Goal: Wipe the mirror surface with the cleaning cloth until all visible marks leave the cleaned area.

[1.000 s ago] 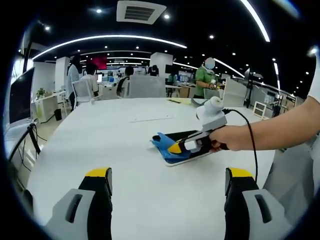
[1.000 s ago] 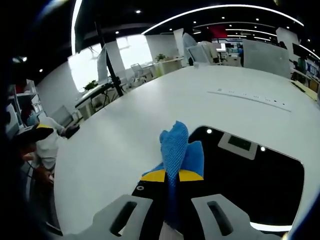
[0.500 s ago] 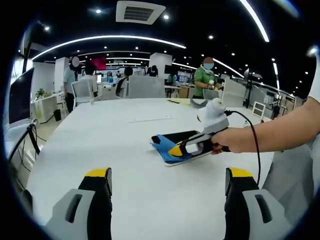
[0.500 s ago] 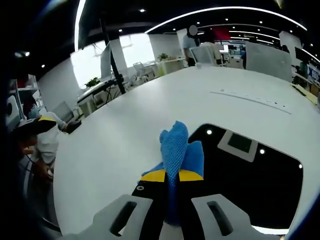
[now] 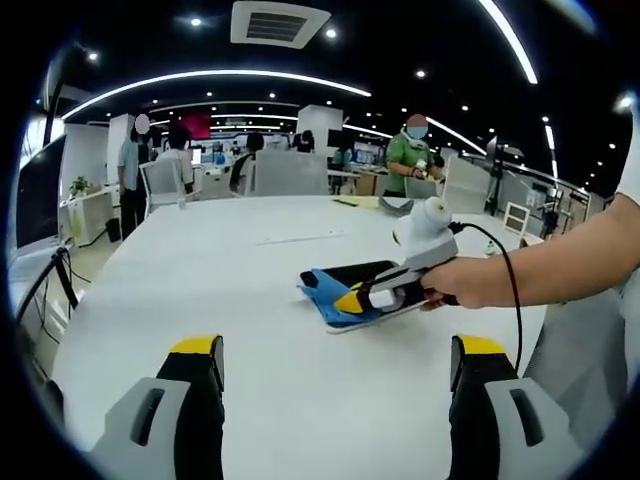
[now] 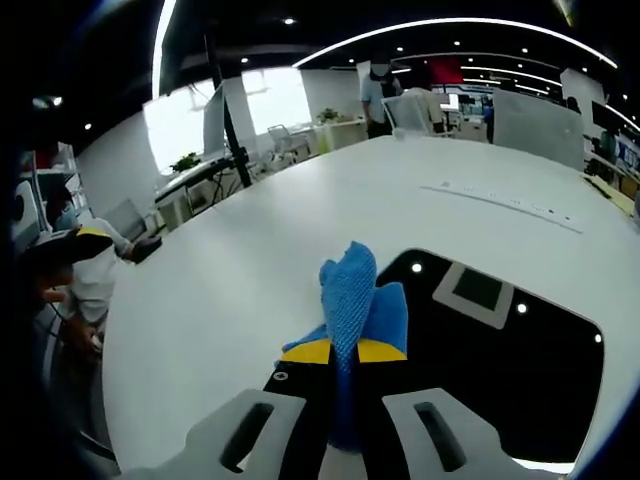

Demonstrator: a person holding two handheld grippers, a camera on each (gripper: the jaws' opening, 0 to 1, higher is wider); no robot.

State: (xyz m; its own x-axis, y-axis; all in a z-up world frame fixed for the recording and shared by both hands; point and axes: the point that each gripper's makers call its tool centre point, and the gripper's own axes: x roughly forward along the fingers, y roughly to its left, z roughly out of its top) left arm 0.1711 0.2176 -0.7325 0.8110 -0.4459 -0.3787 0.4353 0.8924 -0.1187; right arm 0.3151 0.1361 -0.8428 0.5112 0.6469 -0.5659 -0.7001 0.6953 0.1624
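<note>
Blue cleaning cloth, pinched tight in the right gripper, lies on the dark mirror at lower centre. Left gripper hangs wide apart, empty. Better to press flat and sweep overlapping strokes toward the far edge.

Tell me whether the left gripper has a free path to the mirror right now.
Probably yes. The left gripper hangs open over bare white table, nothing lying between it and the mirror. The right gripper, shut on the blue cloth, occupies the near edge.
</note>
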